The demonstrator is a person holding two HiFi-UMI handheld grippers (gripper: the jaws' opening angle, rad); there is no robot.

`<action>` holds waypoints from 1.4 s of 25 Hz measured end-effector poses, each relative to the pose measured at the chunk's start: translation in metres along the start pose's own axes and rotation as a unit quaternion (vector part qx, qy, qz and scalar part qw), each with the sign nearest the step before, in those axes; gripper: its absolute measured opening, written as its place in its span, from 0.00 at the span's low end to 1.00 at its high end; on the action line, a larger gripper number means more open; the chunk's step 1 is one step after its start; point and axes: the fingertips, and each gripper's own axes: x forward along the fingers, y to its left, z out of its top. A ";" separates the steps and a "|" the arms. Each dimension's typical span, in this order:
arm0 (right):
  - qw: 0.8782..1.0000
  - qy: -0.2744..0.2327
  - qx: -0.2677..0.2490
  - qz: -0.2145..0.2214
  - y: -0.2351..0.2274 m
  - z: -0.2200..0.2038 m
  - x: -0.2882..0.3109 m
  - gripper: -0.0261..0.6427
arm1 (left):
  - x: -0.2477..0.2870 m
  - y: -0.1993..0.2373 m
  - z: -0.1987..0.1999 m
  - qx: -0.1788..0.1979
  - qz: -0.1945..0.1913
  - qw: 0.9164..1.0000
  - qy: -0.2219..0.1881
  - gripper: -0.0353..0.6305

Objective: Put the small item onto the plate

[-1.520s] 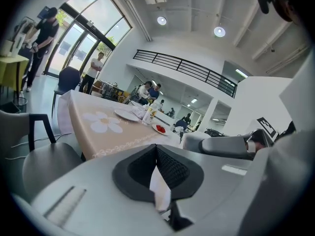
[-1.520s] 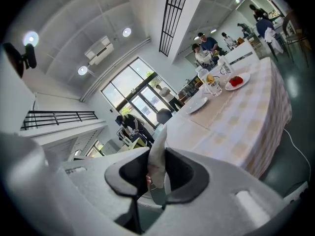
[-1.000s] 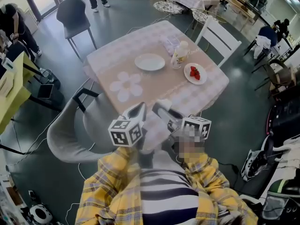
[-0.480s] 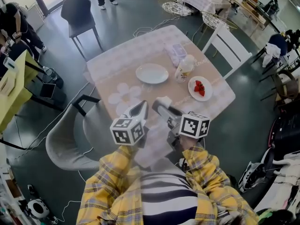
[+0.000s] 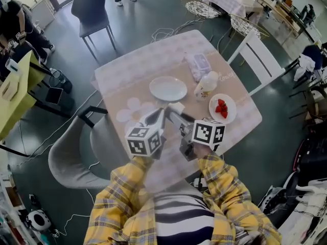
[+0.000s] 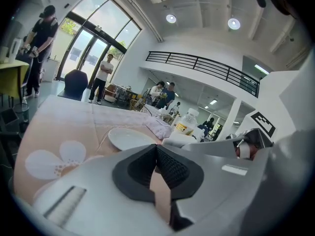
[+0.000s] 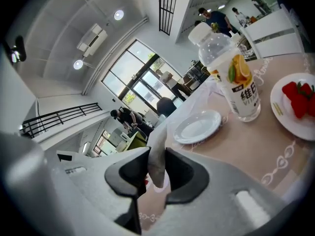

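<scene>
Clamping the thin, pale small item [image 7: 158, 139] at lower centre, my right hand-held gripper [image 7: 157, 149] pinches its lower edge; it seems light and limp. Left hand-held gripper [image 6: 156, 149] is closed, empty; plate [image 5: 168, 88] ahead.

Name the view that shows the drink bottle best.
The right gripper view: the bottle stands near and large, its cap and orange-printed label clear. The head view shows it small, from above. The left gripper view shows only its upper part, small and distant.
</scene>
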 end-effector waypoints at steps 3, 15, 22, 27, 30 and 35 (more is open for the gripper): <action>1.000 0.004 0.014 0.003 -0.008 0.008 0.012 0.17 | 0.010 0.006 0.001 -0.004 0.010 1.000 0.000 0.03; 0.999 0.015 0.031 -0.020 -0.049 0.040 0.066 0.17 | 0.047 0.041 0.018 0.005 0.044 0.999 -0.004 0.03; 0.998 0.016 0.056 -0.028 -0.067 0.046 0.083 0.17 | 0.064 0.057 0.023 0.009 0.051 0.999 -0.001 0.03; 0.997 0.017 0.067 -0.036 -0.076 0.050 0.091 0.17 | 0.076 0.061 0.027 0.015 0.051 0.999 0.003 0.03; 0.996 0.020 0.072 -0.040 -0.080 0.049 0.095 0.17 | 0.080 0.062 0.027 0.024 0.051 0.998 0.007 0.03; 0.997 0.029 0.062 -0.047 -0.082 0.052 0.100 0.18 | 0.083 0.064 0.026 0.024 0.052 0.998 0.010 0.03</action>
